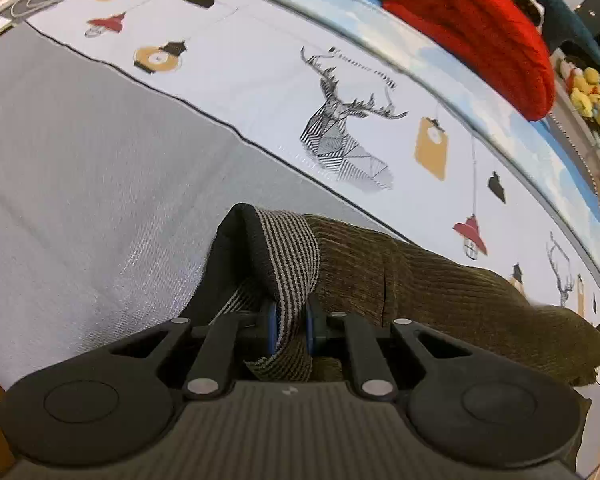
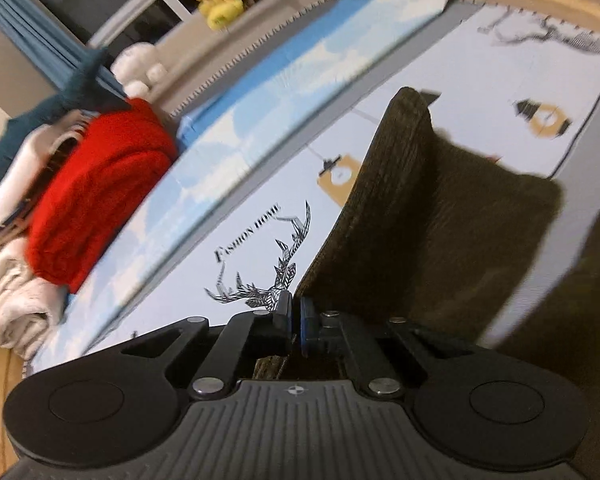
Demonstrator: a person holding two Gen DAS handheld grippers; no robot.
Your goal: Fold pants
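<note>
My left gripper [image 1: 291, 330] pinches the pants [image 1: 420, 276] waistband; they trail rightward to my right gripper [image 2: 296, 322], clamped on fabric.

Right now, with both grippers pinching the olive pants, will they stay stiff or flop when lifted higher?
Probably flop: the pants already sag and crease between the grips. The left gripper clamps the striped waistband, which bends over itself, so it looks soft. The ribbed weave seems thick and unlikely to slip from the right gripper.
</note>
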